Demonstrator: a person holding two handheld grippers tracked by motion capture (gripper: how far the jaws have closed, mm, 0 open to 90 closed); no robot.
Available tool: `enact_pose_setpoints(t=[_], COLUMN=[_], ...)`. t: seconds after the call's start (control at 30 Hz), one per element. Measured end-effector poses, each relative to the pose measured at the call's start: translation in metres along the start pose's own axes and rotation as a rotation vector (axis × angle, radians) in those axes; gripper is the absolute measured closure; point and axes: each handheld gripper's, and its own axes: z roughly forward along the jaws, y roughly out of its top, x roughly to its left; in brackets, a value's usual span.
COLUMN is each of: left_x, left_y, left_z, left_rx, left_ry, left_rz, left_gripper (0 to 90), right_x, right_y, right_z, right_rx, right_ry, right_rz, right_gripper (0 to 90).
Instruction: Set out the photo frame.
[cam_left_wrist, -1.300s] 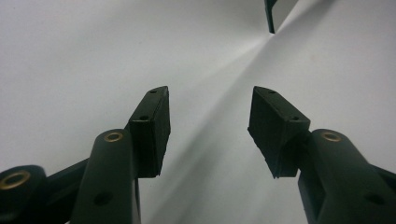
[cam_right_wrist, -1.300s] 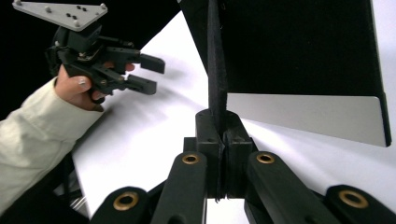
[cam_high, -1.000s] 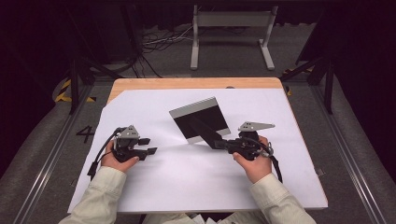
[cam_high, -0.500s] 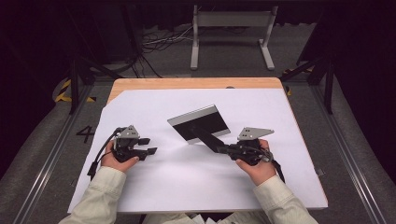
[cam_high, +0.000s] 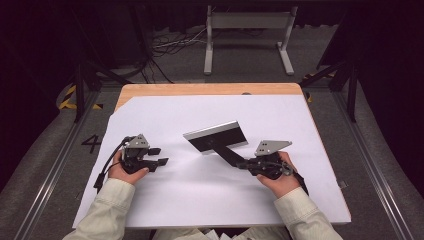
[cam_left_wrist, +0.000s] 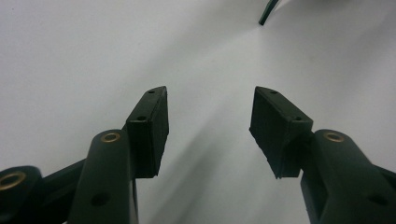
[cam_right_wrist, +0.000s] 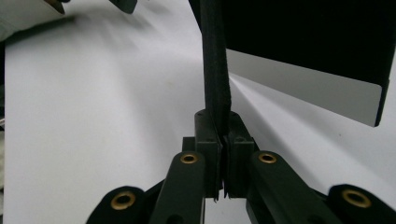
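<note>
We work on a table (cam_high: 150, 89) with a pale wood top, almost wholly covered by a smooth, matte white sheet (cam_high: 200, 195) with one far corner cut off at an angle. This sheet is the largest flat surface in the work area and gives no texture for the jaws to catch on.

The object in hand is a flat rectangular panel (cam_high: 218, 138) — black on its broad face with a light grey band along one long edge, rigid and thin, with square corners. A narrow black strap-like stem (cam_high: 227, 155) runs from its underside toward the person. The panel hangs tilted above the middle of the sheet, just left of the right hand; in the right gripper view it rises ahead of the jaws, its dark face uppermost.

The right gripper (cam_high: 243, 164) has its jaws pressed together on the stem, whose rough, fabric-like edge passes between the pads. We judge the step in hand to be carrying the panel by this stem. The next move, as we judge it, calls for lowering or handing it over without letting it swing on the thin stem.

The left gripper (cam_high: 159, 156) rests low over the sheet, well apart from the panel — jaws spread, nothing between them, ribbed black pads (cam_left_wrist: 152, 133) facing each other.
</note>
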Motion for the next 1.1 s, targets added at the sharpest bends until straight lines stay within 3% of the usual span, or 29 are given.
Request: enact_pose_setpoints(t=[0.27,1.1], left_x=[0.0,0.0], left_y=[0.0,0.0], left_z=[0.0,0.002], left_rx=[-0.002,0.011], left_ry=[0.0,-0.011], left_rz=[-0.002,-0.012], left_gripper=[47.3,45.8], right_x=[-0.004,-0.011], right_y=[-0.005,-0.021], right_z=[-0.002,-0.007], right_rx=[0.075,0.227], right_ry=[0.01,-0.001], right_rz=[-0.013,-0.028], right_gripper=[86.3,84.8])
